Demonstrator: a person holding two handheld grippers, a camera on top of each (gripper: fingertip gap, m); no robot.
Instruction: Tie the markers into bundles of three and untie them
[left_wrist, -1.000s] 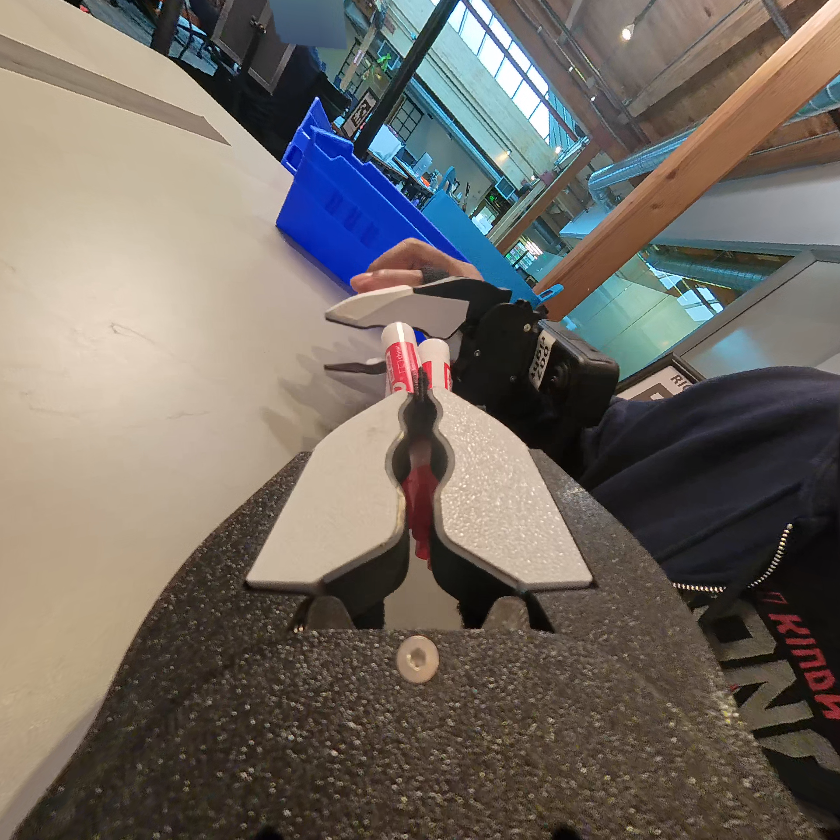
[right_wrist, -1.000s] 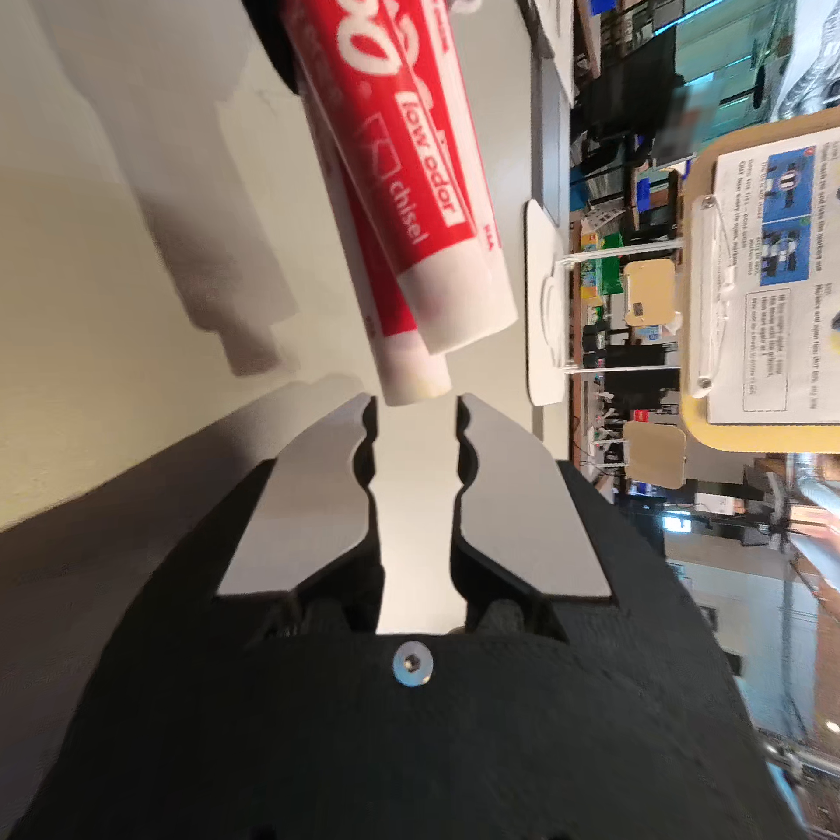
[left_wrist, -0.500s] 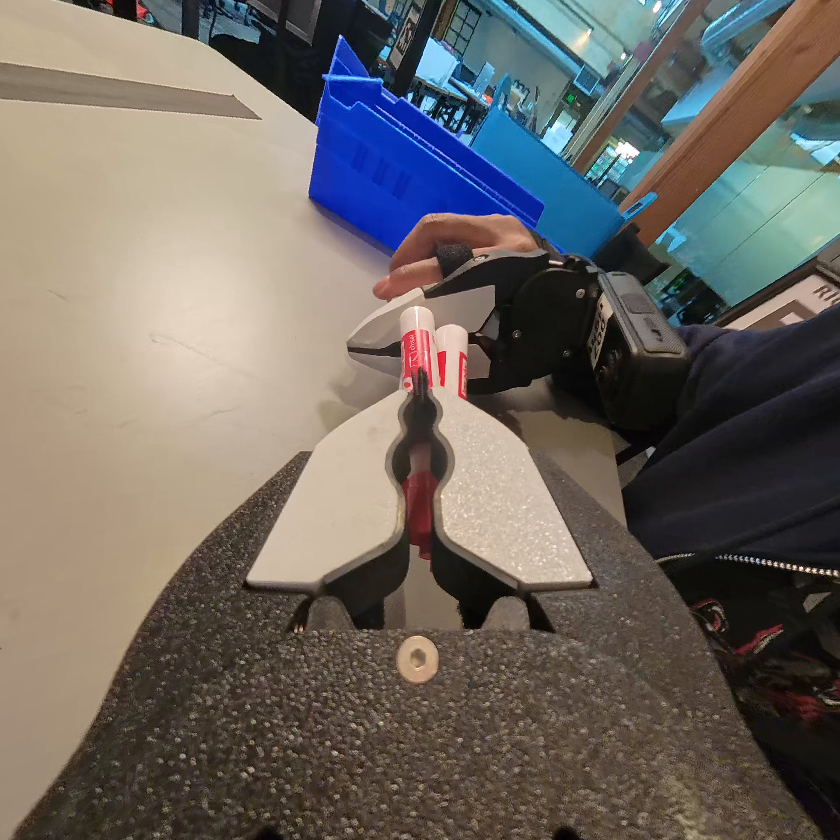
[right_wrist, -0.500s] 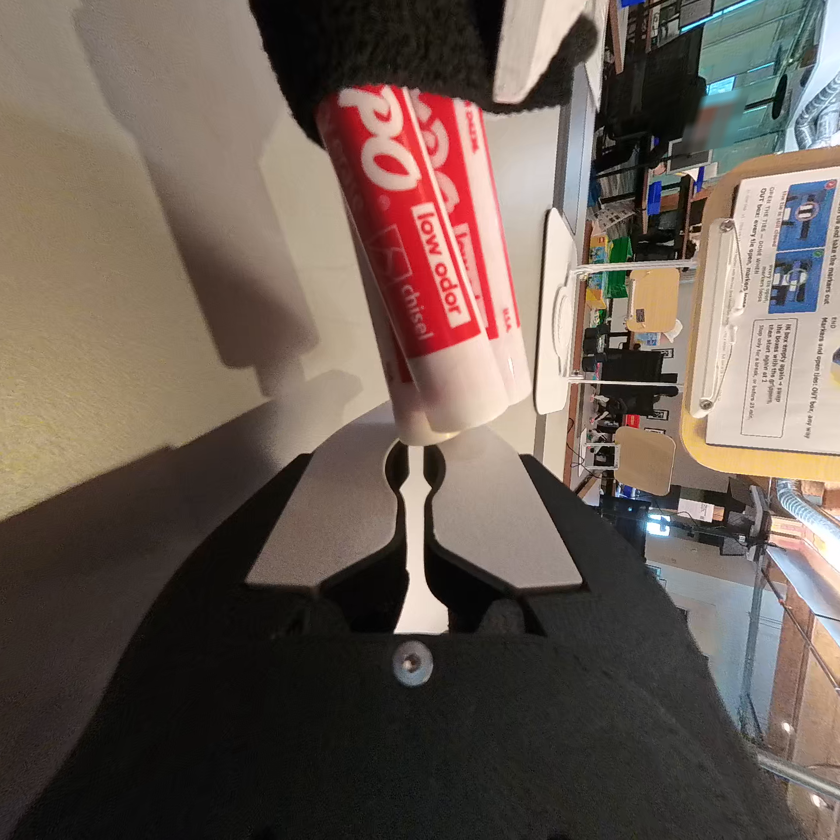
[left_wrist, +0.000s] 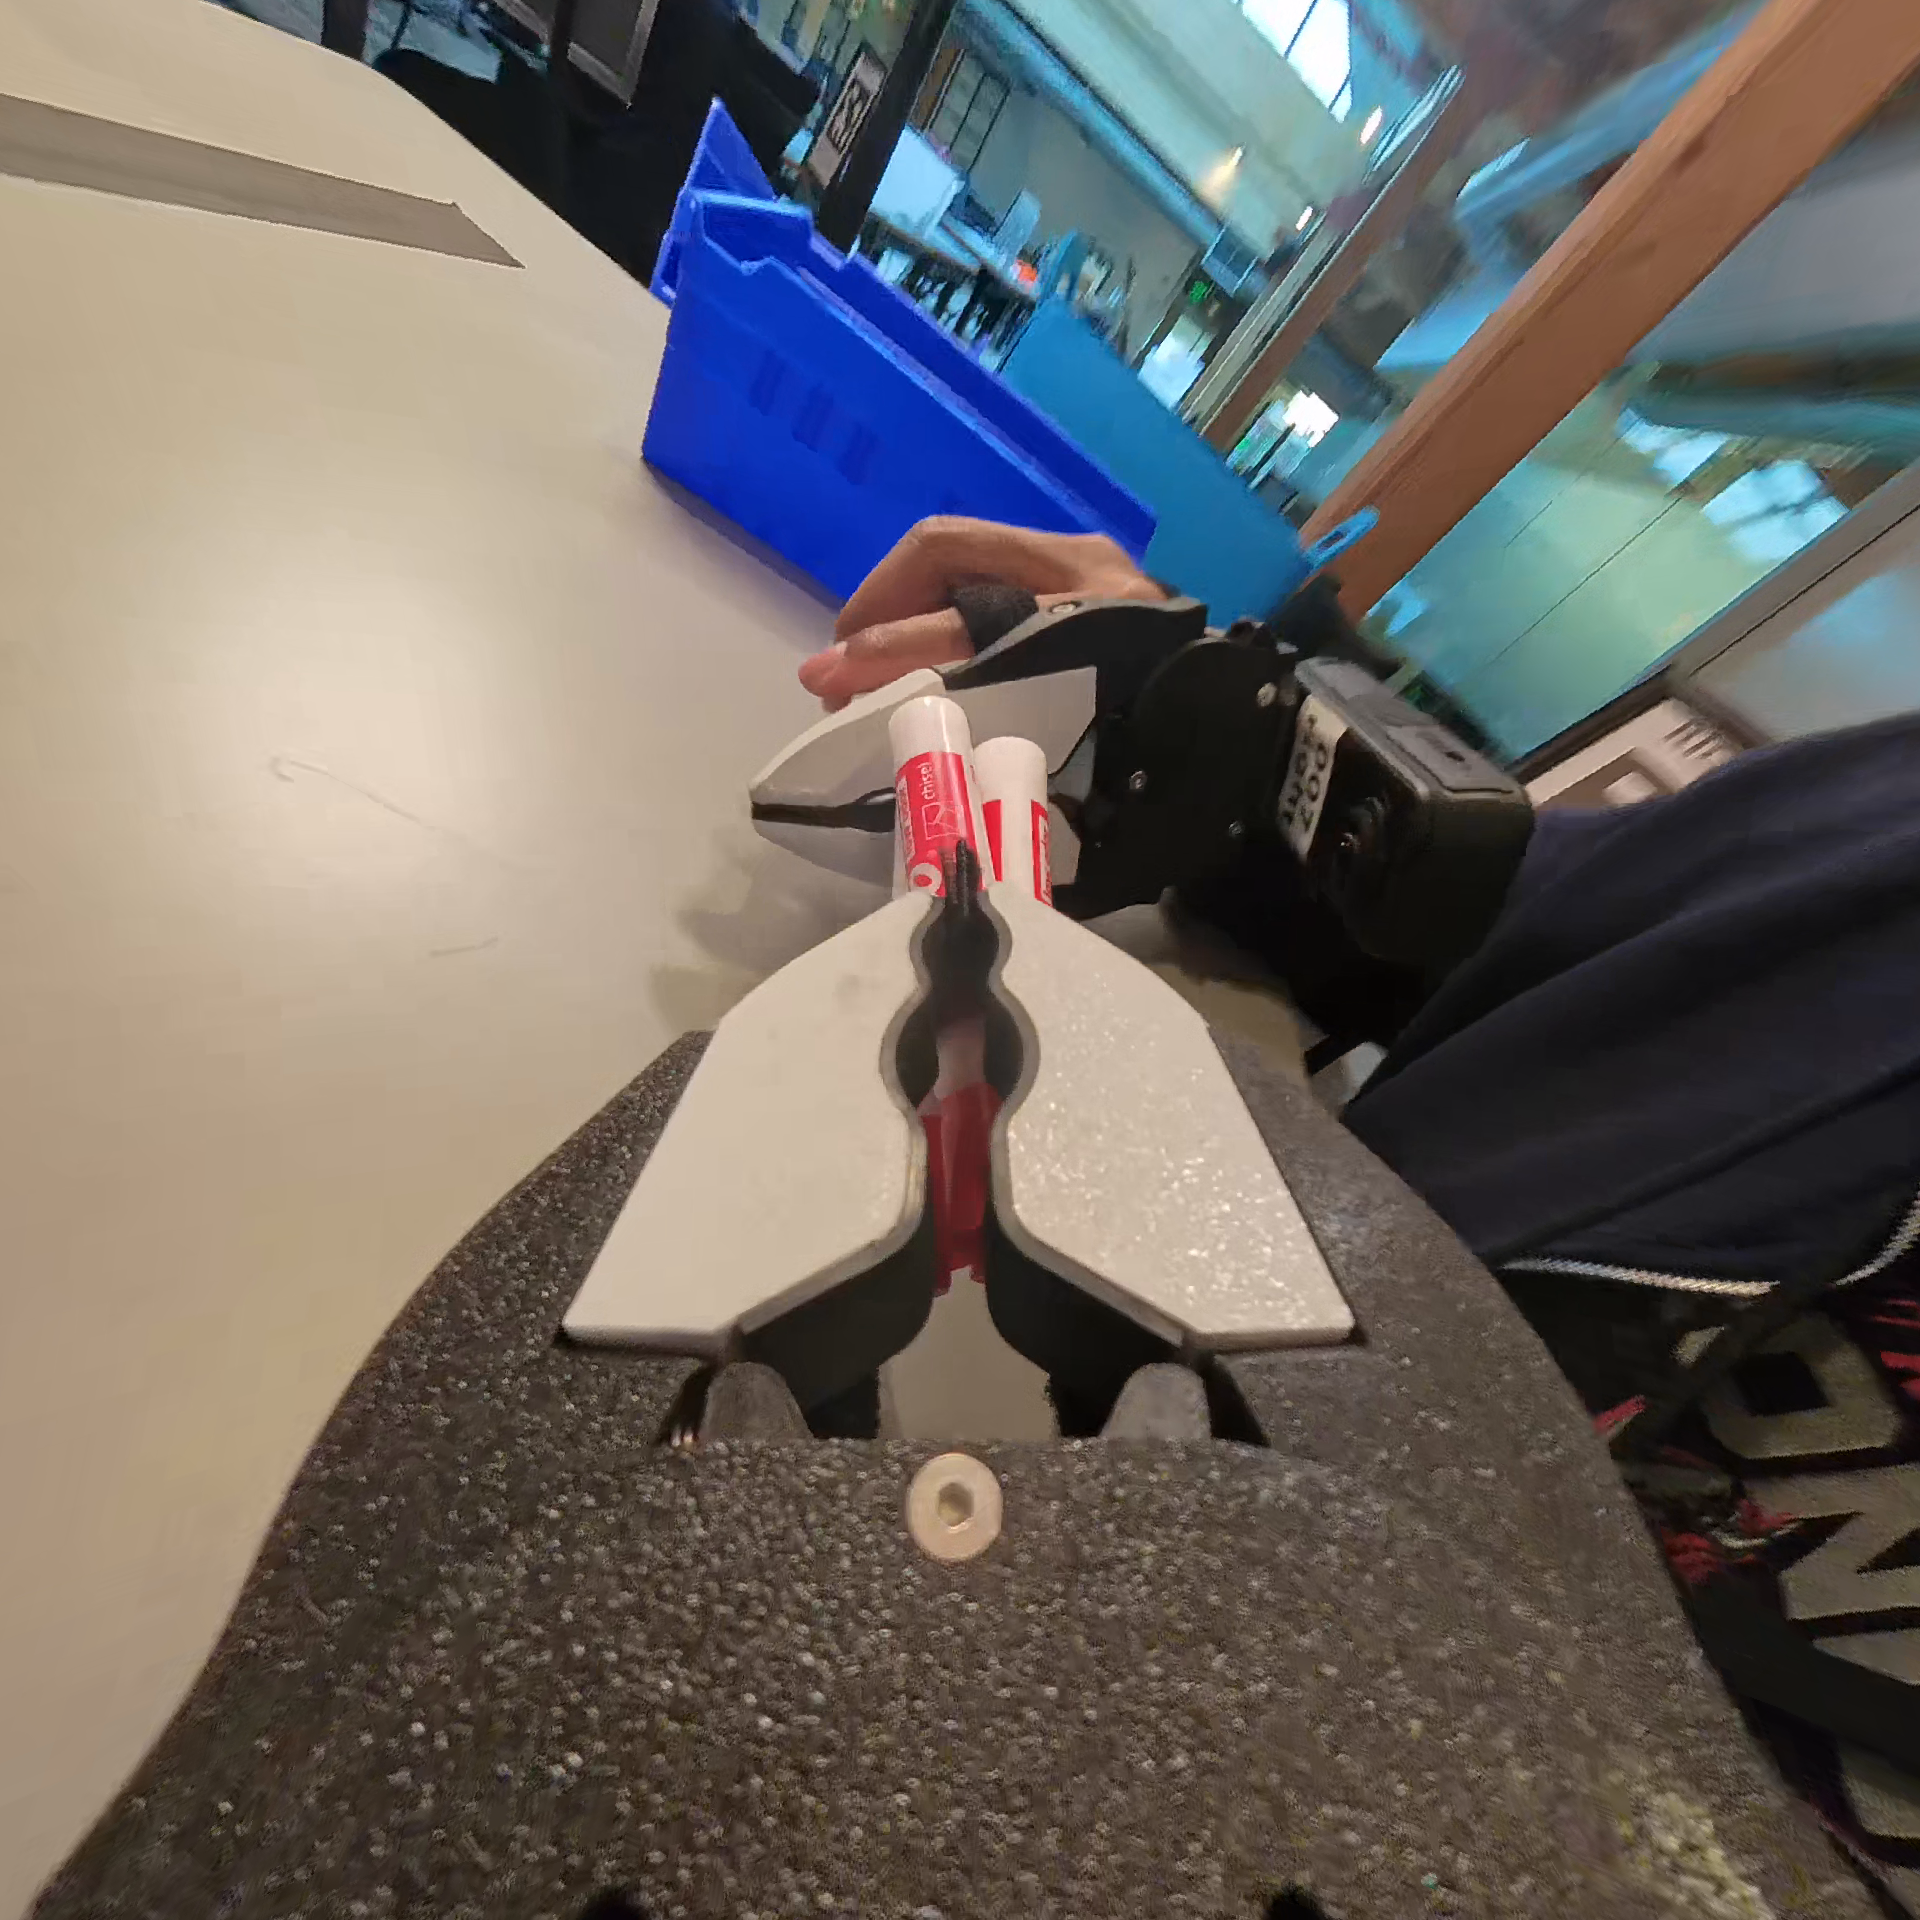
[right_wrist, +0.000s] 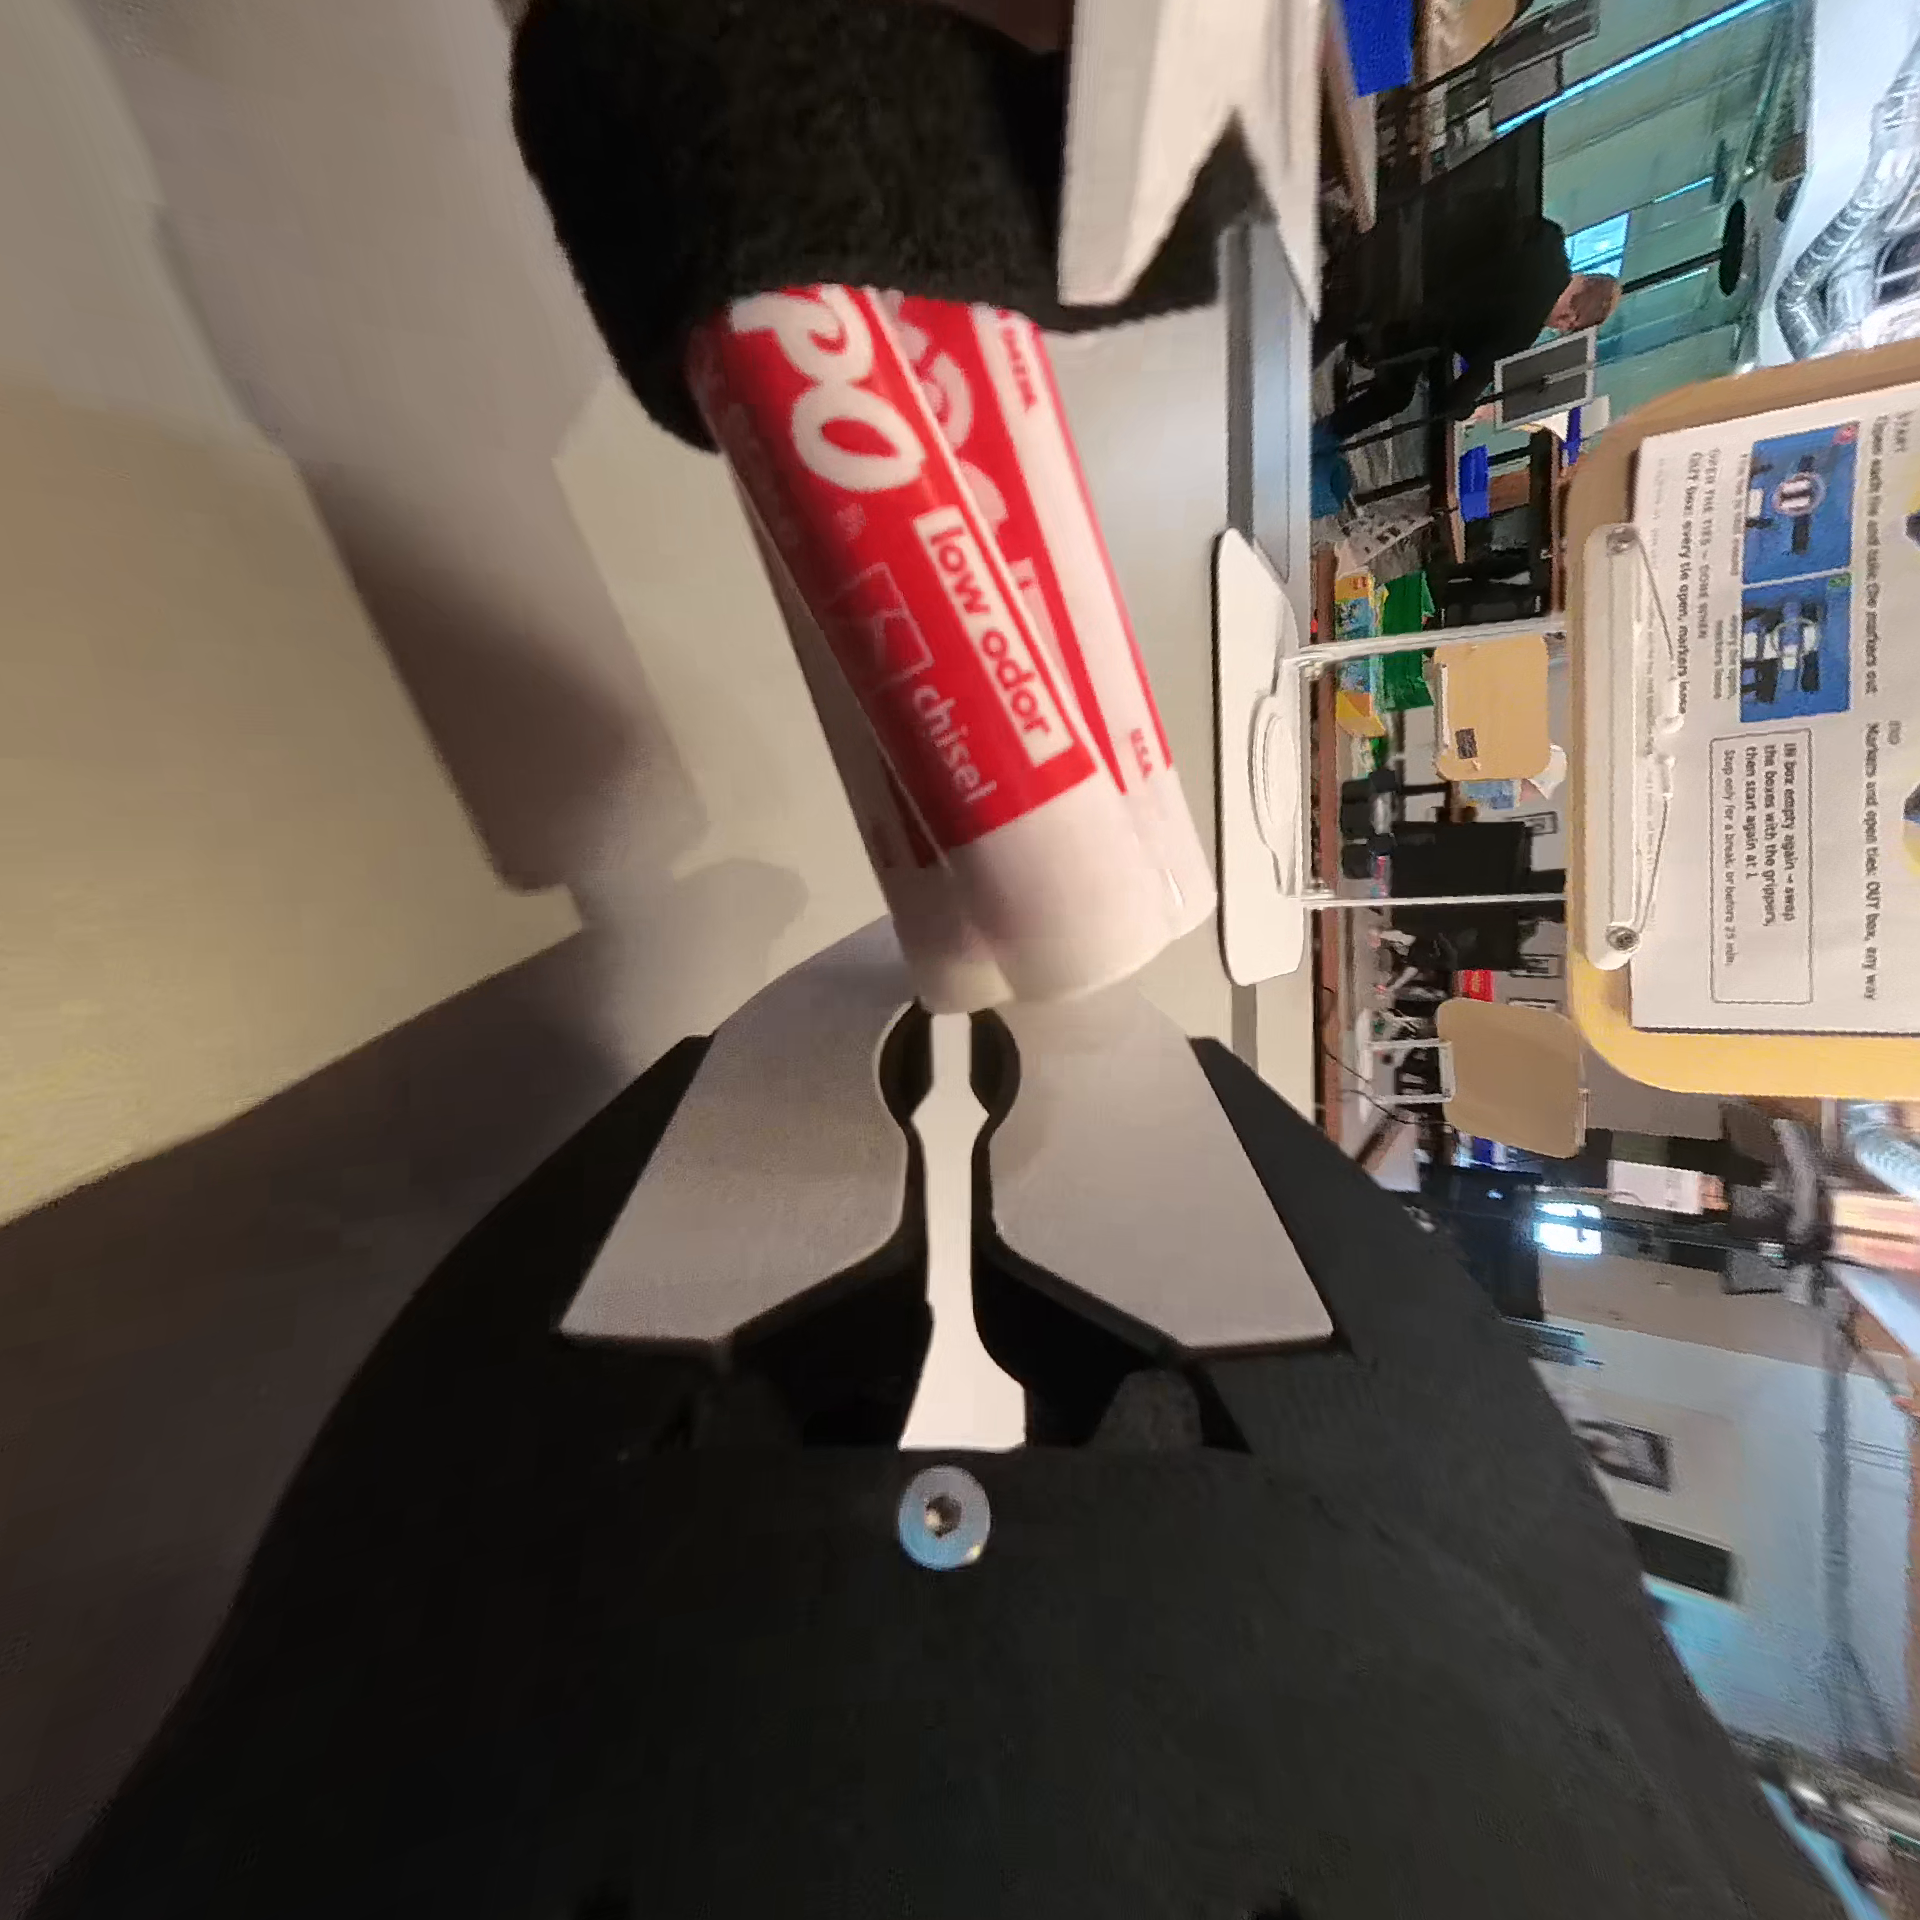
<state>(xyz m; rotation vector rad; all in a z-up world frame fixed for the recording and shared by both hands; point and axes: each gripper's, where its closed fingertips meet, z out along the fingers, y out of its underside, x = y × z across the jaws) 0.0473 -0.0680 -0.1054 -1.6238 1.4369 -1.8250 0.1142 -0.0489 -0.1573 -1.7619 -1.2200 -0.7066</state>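
A bundle of three red-and-white markers (right_wrist: 935, 644) is wrapped in a black fuzzy tie (right_wrist: 831, 156). My left gripper (left_wrist: 961, 909) is shut on the black tie (left_wrist: 958, 883) and holds the bundle above the grey table (left_wrist: 312, 623). The marker ends (left_wrist: 935, 790) stick out past its tips, and a red cap shows under its fingers. My right gripper (right_wrist: 956, 1003) is shut, and its tips lie just under the white marker ends. It also shows in the left wrist view (left_wrist: 790, 810), shut, just beyond the markers.
A blue bin (left_wrist: 831, 416) stands on the table behind the right gripper. A person's hand (left_wrist: 966, 603) and dark sleeve (left_wrist: 1662, 987) are at the right. A clipboard with a sheet (right_wrist: 1766, 675) and a clear stand (right_wrist: 1257, 748) are beyond the bundle. There is about 9 centimeters between the tips of the two grippers.
My right gripper has shut from open and moved up under the marker ends. My left gripper has kept its hold on the tie while the view swung a little.
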